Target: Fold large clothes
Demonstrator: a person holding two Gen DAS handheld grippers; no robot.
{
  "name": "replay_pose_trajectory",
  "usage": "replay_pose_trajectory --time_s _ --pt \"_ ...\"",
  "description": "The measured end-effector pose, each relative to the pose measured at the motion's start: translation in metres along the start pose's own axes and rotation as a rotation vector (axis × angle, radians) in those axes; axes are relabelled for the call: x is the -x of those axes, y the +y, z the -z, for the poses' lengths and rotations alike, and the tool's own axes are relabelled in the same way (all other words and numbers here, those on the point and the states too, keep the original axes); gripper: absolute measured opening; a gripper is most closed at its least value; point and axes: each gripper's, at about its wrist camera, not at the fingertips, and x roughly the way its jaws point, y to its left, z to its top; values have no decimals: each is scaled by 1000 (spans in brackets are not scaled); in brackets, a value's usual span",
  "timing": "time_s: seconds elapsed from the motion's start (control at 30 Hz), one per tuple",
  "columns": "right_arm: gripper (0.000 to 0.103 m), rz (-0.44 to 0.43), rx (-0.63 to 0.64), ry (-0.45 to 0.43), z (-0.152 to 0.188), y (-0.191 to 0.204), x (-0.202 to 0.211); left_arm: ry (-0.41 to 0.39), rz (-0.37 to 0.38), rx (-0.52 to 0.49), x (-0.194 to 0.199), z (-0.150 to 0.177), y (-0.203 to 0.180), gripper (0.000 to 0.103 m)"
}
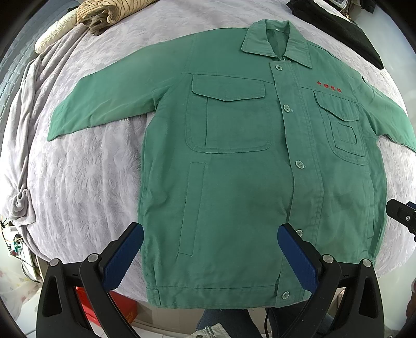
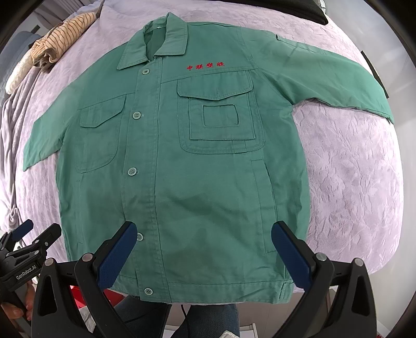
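Observation:
A green work jacket (image 1: pixel 234 169) lies flat and buttoned, front up, on a lilac bedspread (image 1: pixel 85 182), collar far, hem at the near edge, both sleeves spread out to the sides. It has red embroidered characters (image 2: pixel 206 66) on the chest. It also shows in the right wrist view (image 2: pixel 182 169). My left gripper (image 1: pixel 210 247) is open and empty, hovering above the jacket's lower left half. My right gripper (image 2: pixel 204 244) is open and empty above the lower right half. The left gripper shows at the left edge of the right wrist view (image 2: pixel 28 241).
A striped beige garment (image 1: pixel 104 13) is bunched at the far left of the bed. A black garment (image 1: pixel 345 28) lies at the far right. A grey blanket (image 1: pixel 28 130) hangs off the left side. A red box (image 1: pixel 122 309) sits on the floor below the bed's near edge.

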Motion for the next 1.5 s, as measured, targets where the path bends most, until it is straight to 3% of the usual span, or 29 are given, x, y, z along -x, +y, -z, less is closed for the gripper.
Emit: replay_pose_trajectory --time_s 1.13,1.33,1.5 --pt "103 30 10 10 -2 5 -4 -25 7 3 -17 5 8 103" --pt "103 34 15 7 -4 12 -6 -42 39 17 -22 4 14 103" --pt "103 -6 28 -36 -5 23 -6 -74 117 72 -28 -2 33 103"
